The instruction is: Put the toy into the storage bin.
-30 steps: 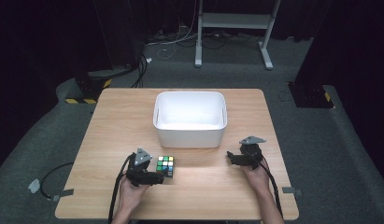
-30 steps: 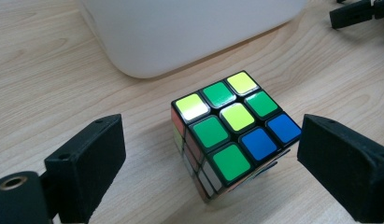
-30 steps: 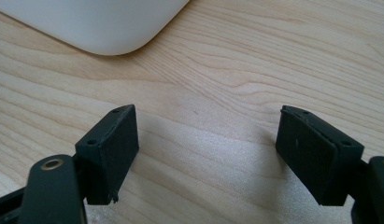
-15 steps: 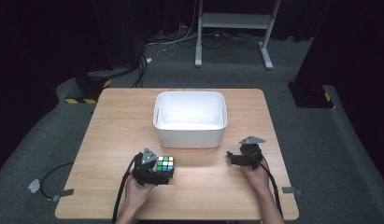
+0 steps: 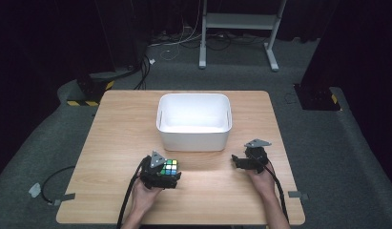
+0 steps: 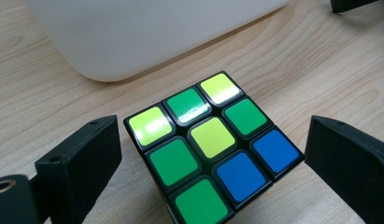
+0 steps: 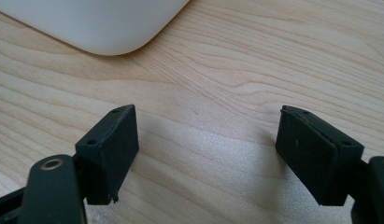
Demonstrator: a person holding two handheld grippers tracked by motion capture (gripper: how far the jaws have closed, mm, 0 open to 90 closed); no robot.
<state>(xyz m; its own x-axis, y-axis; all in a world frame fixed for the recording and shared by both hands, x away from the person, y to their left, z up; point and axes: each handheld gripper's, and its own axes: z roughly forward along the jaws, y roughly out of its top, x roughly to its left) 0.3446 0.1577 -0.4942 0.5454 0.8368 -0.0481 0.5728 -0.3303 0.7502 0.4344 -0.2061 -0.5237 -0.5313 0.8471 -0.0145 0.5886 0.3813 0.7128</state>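
Left gripper (image 6: 213, 154) stands wide open around the cube (image 6: 210, 144), a jaw on each side, neither touching it. Cube sits on the table (image 5: 112, 138) just before the white bin (image 5: 193, 121). Right gripper (image 7: 208, 154) gapes empty near the bin's corner.

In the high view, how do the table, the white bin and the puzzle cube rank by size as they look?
1. Table, clearly the largest.
2. White bin.
3. Puzzle cube, the smallest, between the open jaws of the left gripper.
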